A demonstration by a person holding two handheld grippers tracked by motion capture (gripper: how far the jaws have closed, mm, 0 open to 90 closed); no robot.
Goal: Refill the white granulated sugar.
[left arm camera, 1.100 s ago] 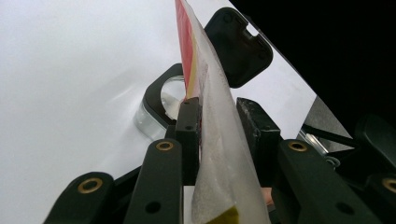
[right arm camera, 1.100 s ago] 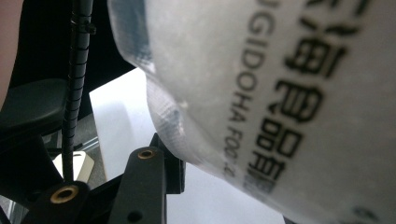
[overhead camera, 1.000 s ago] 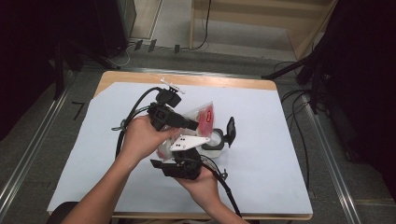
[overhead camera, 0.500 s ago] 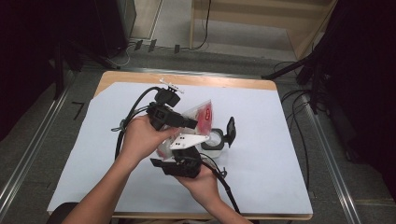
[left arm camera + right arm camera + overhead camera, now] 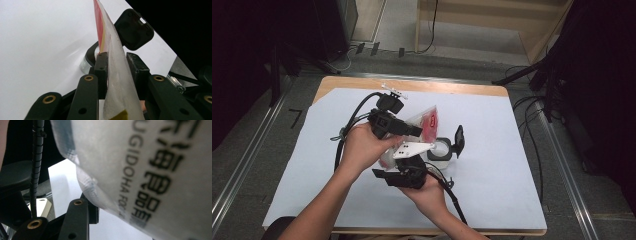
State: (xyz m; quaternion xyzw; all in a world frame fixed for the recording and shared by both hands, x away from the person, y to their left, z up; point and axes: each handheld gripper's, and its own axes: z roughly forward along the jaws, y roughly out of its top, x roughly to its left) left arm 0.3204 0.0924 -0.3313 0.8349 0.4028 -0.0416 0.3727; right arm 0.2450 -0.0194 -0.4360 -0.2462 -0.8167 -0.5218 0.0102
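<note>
A clear plastic bag (image 5: 428, 121) of white grains with a red label hangs tilted above the table between both hands. My left gripper (image 5: 414, 131) is shut on it; in the left gripper view both pads press the bag (image 5: 117, 82) at my left gripper (image 5: 118, 70). Just beyond stands a small clear container (image 5: 439, 150) with its black flip lid (image 5: 458, 139) open, also seen as the container (image 5: 87, 62) and lid (image 5: 133, 28). My right gripper (image 5: 399, 167) holds the bag's lower end; the printed bag (image 5: 140, 165) hides one jaw, and the other finger (image 5: 76, 220) lies against it.
The table (image 5: 492, 190) is covered by a white sheet with a wooden edge at the back. Black cables (image 5: 349, 125) trail from the grippers across the left and front. Metal rails and dark equipment stand around the table.
</note>
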